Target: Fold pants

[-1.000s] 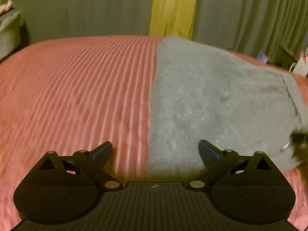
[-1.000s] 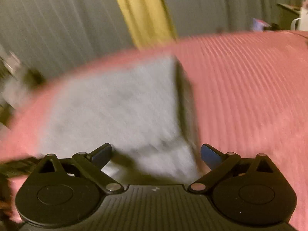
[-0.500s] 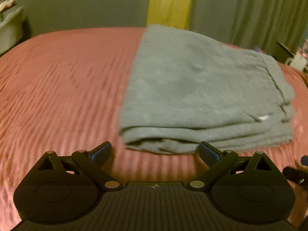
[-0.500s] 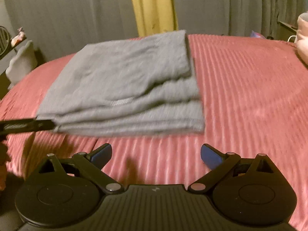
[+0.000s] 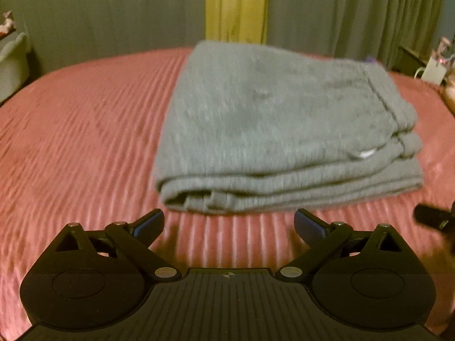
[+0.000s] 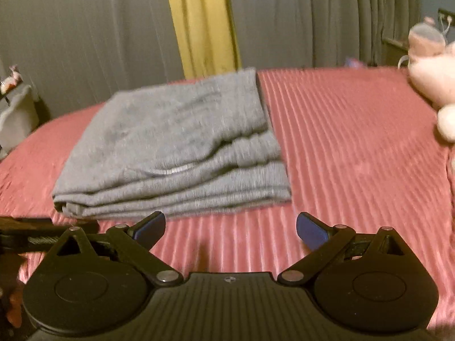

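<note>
So the grey pants (image 5: 273, 130) are stacked folded on the pink bedspread (image 5: 79, 142); left gripper (image 5: 229, 224) and right gripper (image 6: 231, 227) are spread wide, nothing held.

We see a bed (image 5: 85, 142) covered in a ribbed pink-red spread, filling the lower room. Behind its far edge hang grey curtains (image 6: 85, 28) with a yellow panel (image 6: 202, 22) between them. A pale plush toy (image 6: 435, 79) sits at the bed's right edge. The light is dim and warm.
</note>
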`<state>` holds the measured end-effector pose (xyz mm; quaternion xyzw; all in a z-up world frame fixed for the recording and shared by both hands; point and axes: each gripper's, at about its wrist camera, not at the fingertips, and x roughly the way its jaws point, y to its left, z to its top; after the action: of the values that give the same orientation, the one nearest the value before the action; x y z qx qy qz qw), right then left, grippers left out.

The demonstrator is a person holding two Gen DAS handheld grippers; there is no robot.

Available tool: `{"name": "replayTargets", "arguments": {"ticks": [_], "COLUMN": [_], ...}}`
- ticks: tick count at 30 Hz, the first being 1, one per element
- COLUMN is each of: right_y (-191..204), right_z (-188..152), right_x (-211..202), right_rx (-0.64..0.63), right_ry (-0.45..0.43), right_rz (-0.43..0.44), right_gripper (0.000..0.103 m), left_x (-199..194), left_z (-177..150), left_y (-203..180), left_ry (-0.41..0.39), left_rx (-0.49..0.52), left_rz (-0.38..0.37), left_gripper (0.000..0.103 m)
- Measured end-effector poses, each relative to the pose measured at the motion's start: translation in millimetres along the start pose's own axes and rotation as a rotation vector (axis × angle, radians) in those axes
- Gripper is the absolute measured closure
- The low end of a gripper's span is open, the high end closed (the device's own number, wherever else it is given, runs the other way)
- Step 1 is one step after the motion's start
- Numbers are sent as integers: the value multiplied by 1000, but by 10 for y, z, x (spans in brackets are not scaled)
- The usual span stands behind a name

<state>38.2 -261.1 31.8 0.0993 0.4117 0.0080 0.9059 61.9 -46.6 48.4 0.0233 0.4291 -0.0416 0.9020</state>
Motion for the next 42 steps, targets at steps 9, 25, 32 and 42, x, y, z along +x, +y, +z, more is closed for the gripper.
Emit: {"name": "replayTargets", "arguments": {"ticks": [9,25,32,42], "right_y": [351,417,465,443], "right_z": [266,421,447,467], "right_x": [251,454,455,416], "right_rx": [-129,-142,-156,-144], "right_ry": [155,192,195,190], "right_rz": [-104,-119,-109,-105], "right_gripper": [4,4,4,4], "left_x": [112,241,210,190], "left_z": [291,369,389,375], "left_y": [16,-74,-74,-121], "left_ry": [96,132,133,139], "left_rx": [-53,3,1,26], "left_rz": [7,38,35,42], "left_gripper": [2,2,2,2]}}
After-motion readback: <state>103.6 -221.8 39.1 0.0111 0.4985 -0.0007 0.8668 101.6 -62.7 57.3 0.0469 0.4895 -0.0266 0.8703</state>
